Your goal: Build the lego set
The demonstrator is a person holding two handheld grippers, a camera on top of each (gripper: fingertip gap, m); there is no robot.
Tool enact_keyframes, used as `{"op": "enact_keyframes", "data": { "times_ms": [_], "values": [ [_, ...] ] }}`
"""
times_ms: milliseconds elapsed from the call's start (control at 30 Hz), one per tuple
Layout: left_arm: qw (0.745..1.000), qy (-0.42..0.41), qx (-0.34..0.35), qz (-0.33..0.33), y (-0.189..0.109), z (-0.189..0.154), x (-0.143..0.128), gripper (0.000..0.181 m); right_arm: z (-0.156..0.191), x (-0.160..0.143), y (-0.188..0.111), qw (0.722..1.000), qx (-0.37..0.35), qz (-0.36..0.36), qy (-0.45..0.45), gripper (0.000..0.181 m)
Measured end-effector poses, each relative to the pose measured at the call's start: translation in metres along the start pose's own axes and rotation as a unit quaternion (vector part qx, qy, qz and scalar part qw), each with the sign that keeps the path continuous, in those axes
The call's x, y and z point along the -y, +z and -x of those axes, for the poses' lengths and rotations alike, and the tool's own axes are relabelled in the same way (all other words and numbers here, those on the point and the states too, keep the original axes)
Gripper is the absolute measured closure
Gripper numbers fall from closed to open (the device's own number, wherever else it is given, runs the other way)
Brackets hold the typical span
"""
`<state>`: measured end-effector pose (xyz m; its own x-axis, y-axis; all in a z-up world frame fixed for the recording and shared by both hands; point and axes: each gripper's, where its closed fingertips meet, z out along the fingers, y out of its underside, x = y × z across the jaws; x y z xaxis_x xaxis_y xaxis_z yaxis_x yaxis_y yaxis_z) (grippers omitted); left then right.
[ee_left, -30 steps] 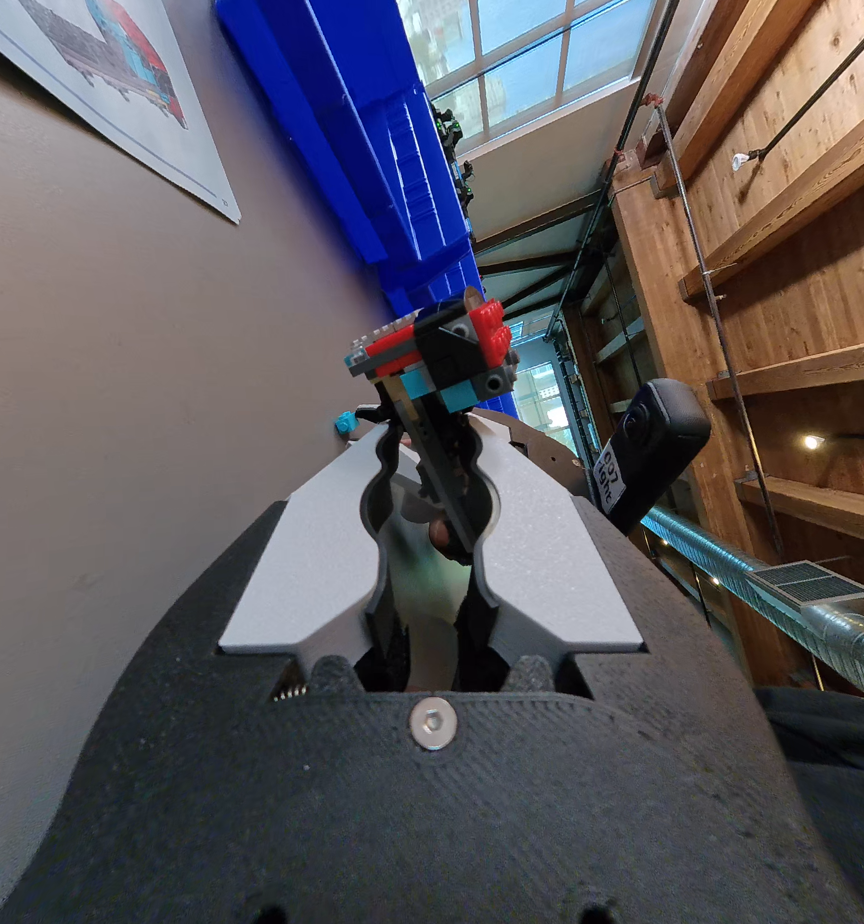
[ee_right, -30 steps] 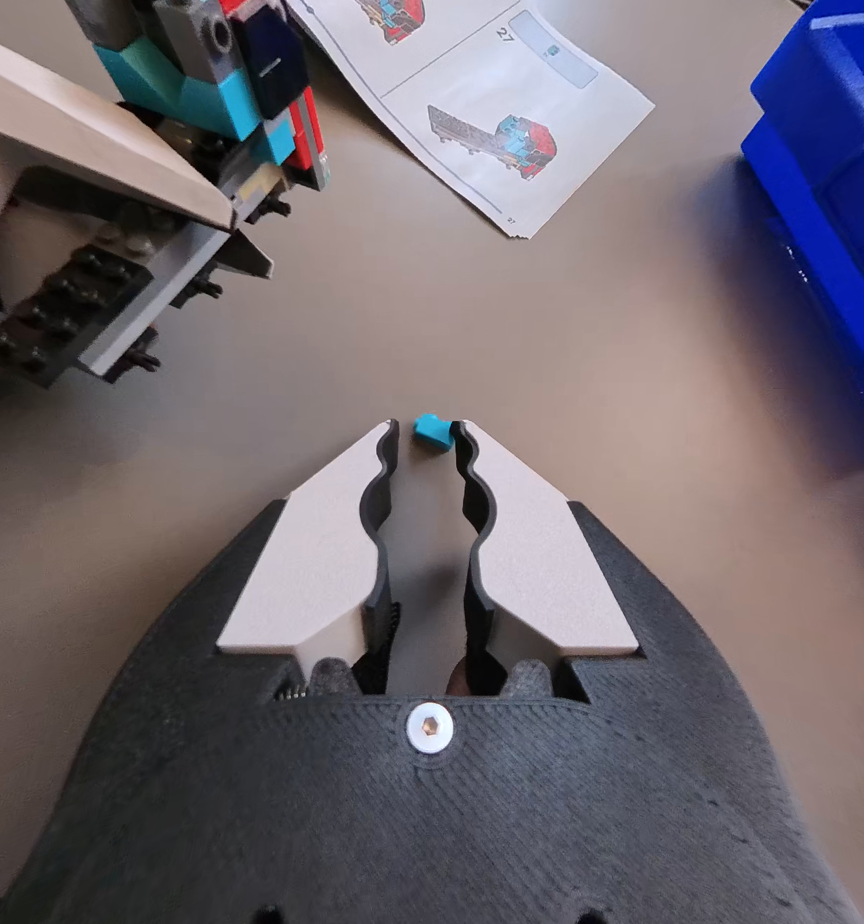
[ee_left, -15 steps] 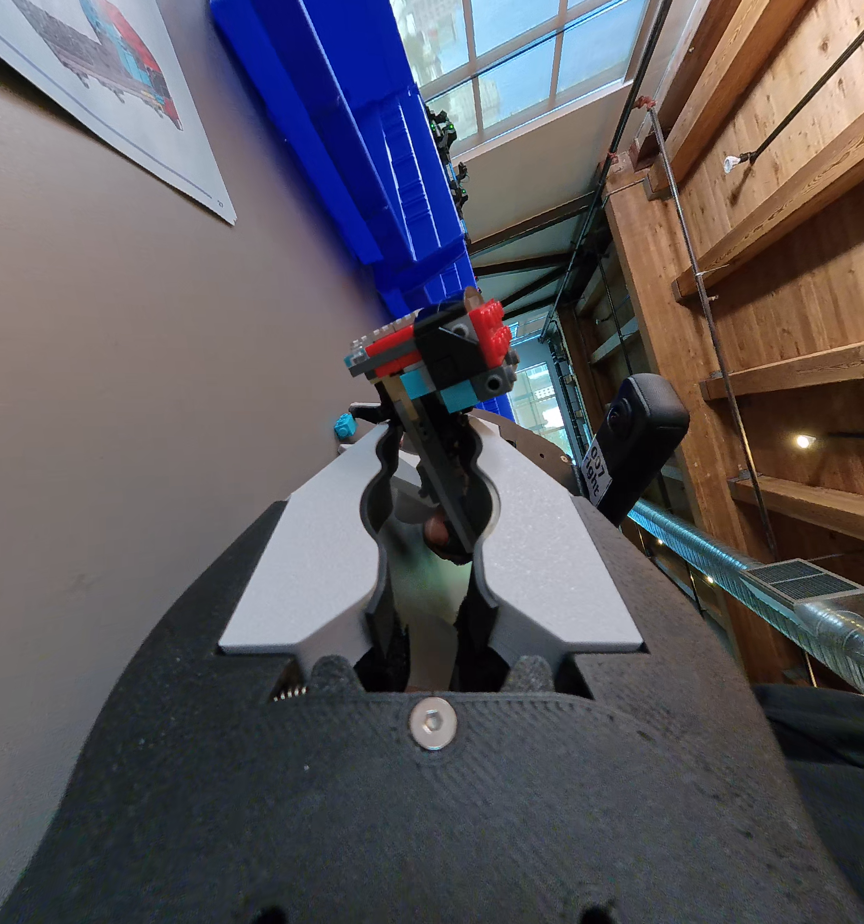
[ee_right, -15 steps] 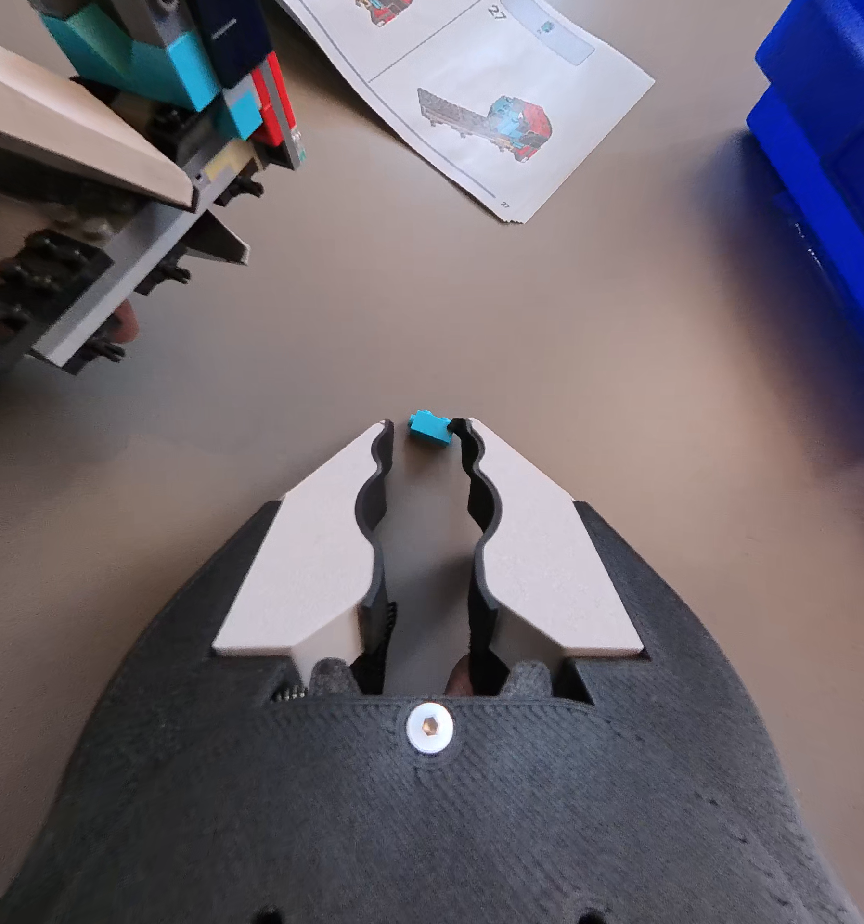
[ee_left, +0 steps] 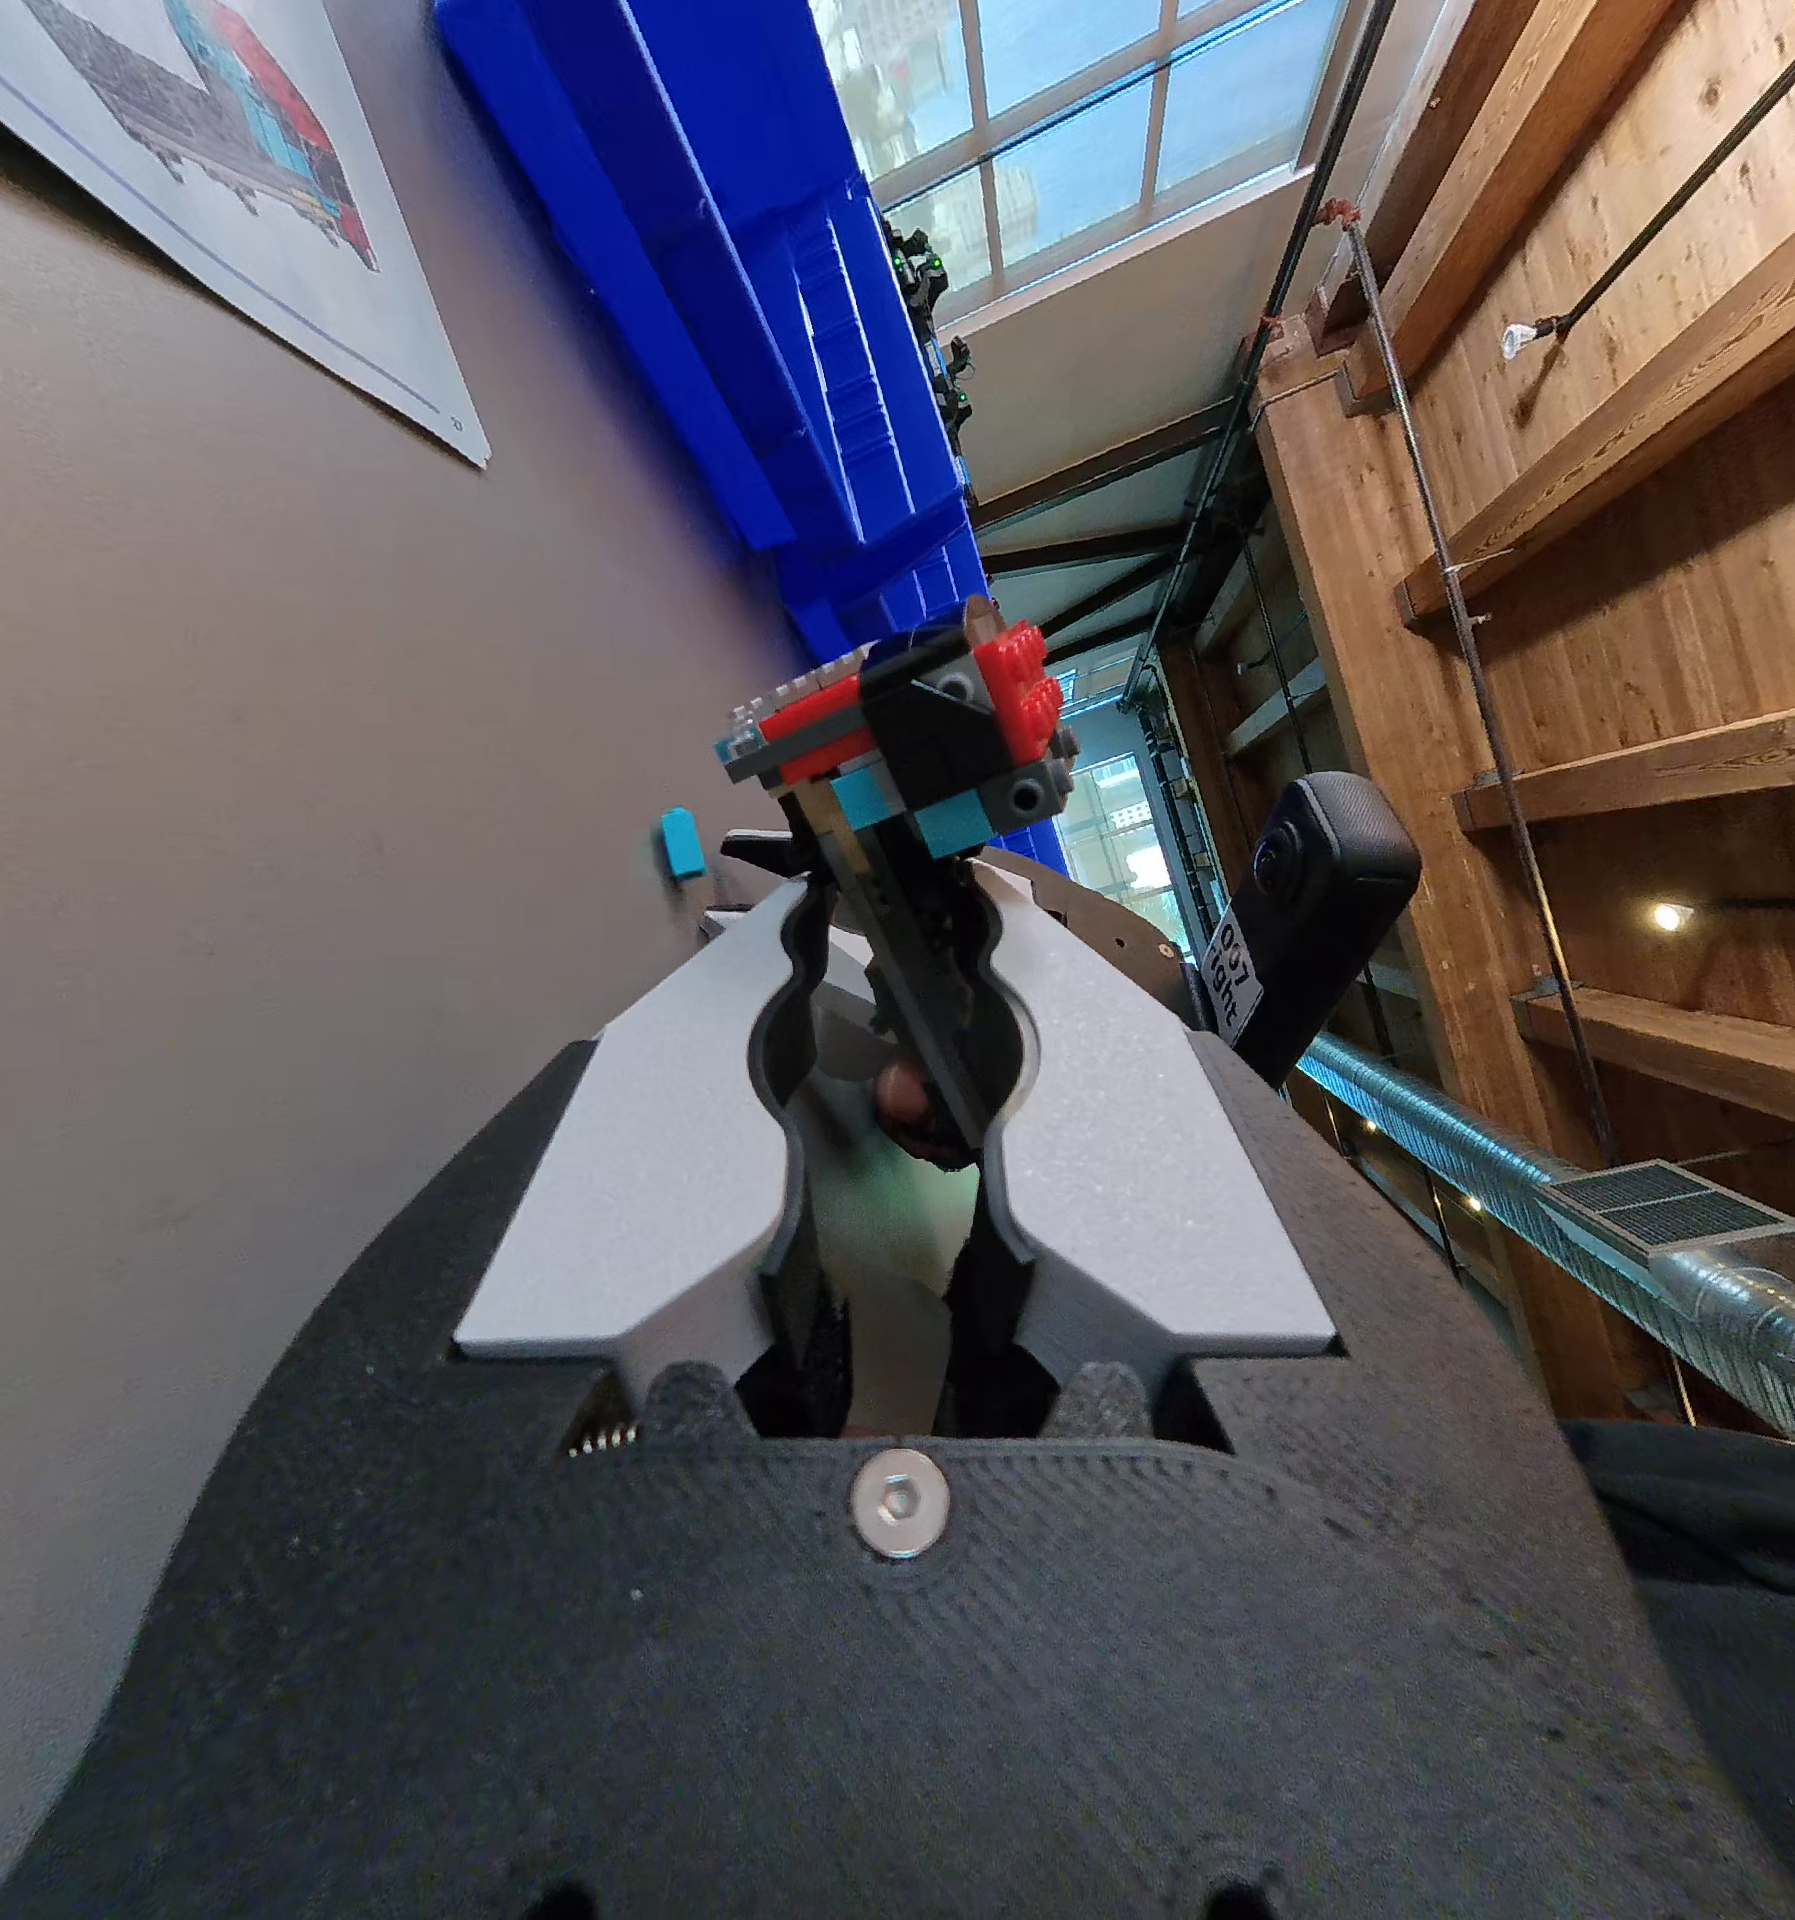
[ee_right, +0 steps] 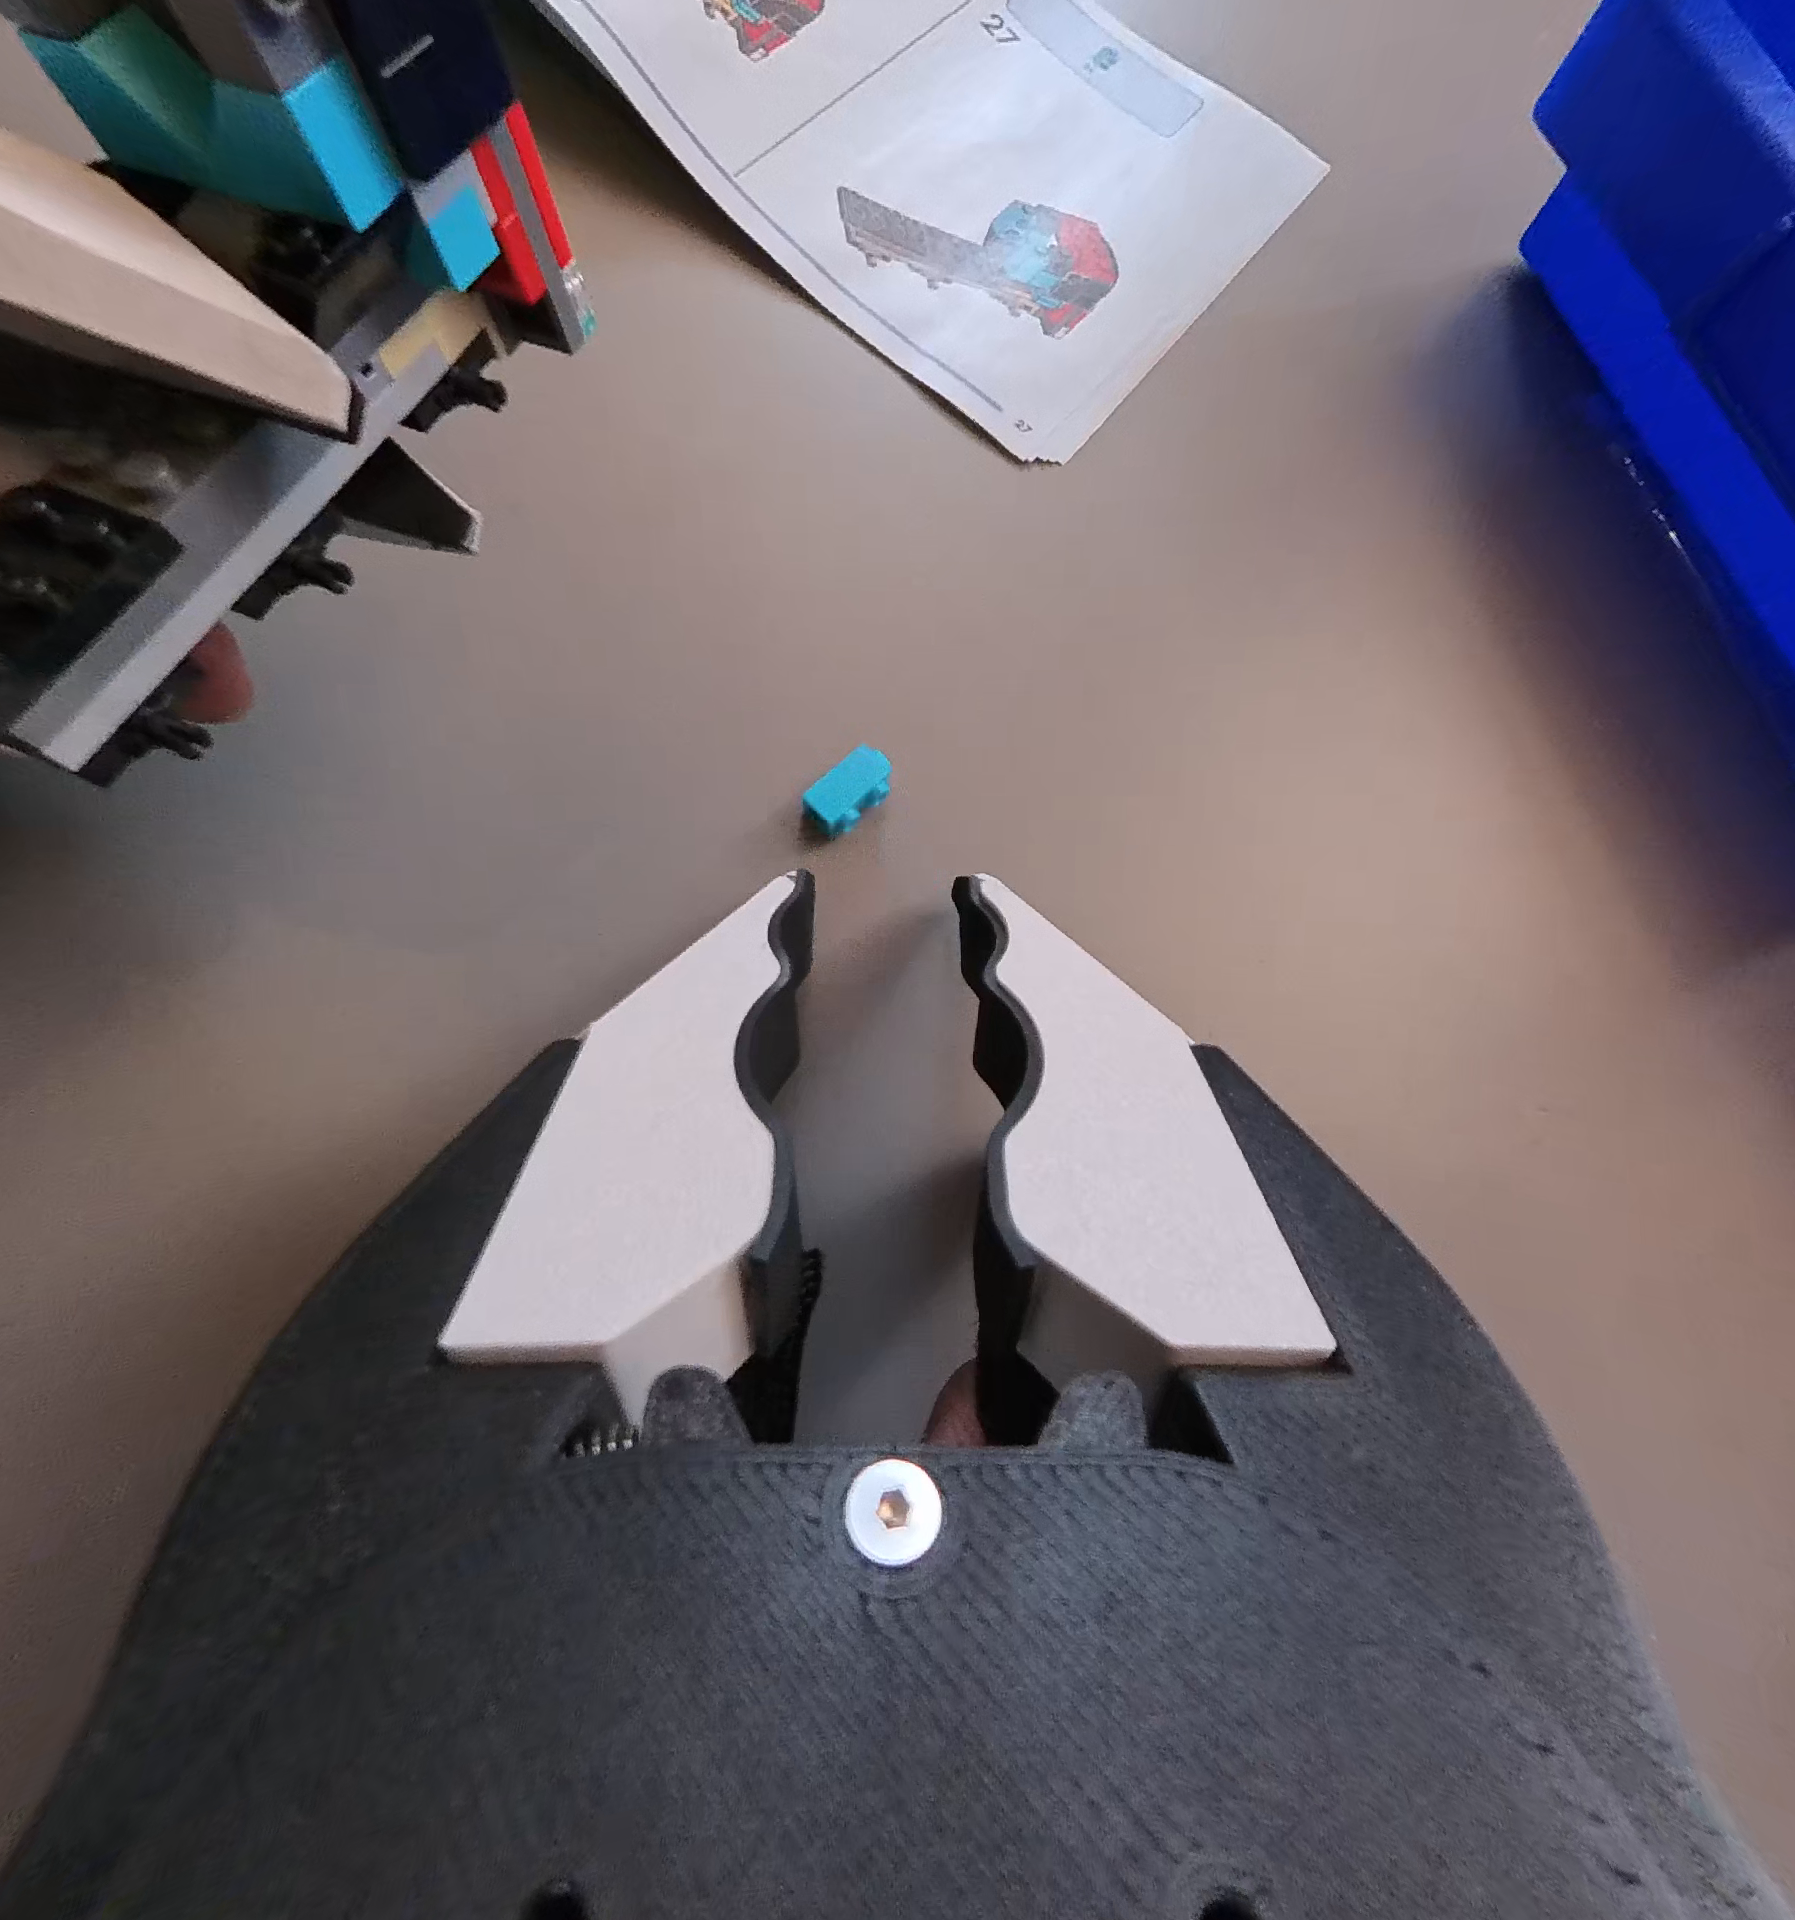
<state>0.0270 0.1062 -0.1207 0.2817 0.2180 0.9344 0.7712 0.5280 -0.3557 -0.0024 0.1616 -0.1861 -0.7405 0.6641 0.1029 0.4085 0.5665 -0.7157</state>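
Observation:
My left gripper (ee_left: 888, 894) is shut on the grey base plate of the partly built lego model (ee_left: 898, 732), a red, teal, black and grey block held above the table. The same model (ee_right: 280, 197) and the left gripper show at the upper left of the right wrist view. A small teal brick (ee_right: 846, 790) lies loose on the brown table (ee_right: 1132, 727), just beyond the tips of my right gripper (ee_right: 882, 883), which is open and empty. The teal brick also shows in the left wrist view (ee_left: 680, 844).
The instruction booklet (ee_right: 976, 208) lies open on the table beyond the brick. Blue storage bins (ee_right: 1724, 364) stand at the right edge. The right gripper's camera (ee_left: 1308, 914) shows behind the model in the left wrist view.
My right gripper has opened and drawn back from the teal brick, which now lies free on the table ahead of the tips. The left gripper still holds the model.

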Motion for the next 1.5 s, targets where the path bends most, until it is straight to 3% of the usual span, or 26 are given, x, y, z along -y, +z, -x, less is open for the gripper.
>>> {"op": "enact_keyframes", "data": {
  "times_ms": [500,967,1067,1167,1333,1500],
  "values": [
    [1.0,-0.001,-0.002,-0.002,-0.001,0.0,0.001,0.157,0.001,0.017,0.007,0.999,0.046,-0.01,0.006,0.152],
    [1.0,-0.003,-0.003,-0.002,-0.001,0.0,0.001,0.157,0.009,0.018,0.01,0.999,0.042,-0.008,-0.007,0.152],
    [1.0,-0.003,-0.003,-0.002,-0.001,-0.001,0.001,0.157,0.007,0.015,0.013,0.999,0.025,0.002,-0.03,0.159],
    [1.0,-0.003,-0.004,-0.004,-0.002,-0.001,0.001,0.157,-0.006,0.01,0.01,0.997,-0.009,0.008,-0.07,0.168],
    [1.0,-0.003,-0.005,-0.003,-0.002,-0.001,0.001,0.157,-0.052,-0.002,-0.007,0.991,-0.094,0.026,-0.092,0.165],
    [1.0,-0.002,-0.004,-0.002,-0.001,-0.001,0.001,0.157,-0.073,-0.009,-0.035,0.995,-0.088,0.013,-0.043,0.163]
  ]
}}
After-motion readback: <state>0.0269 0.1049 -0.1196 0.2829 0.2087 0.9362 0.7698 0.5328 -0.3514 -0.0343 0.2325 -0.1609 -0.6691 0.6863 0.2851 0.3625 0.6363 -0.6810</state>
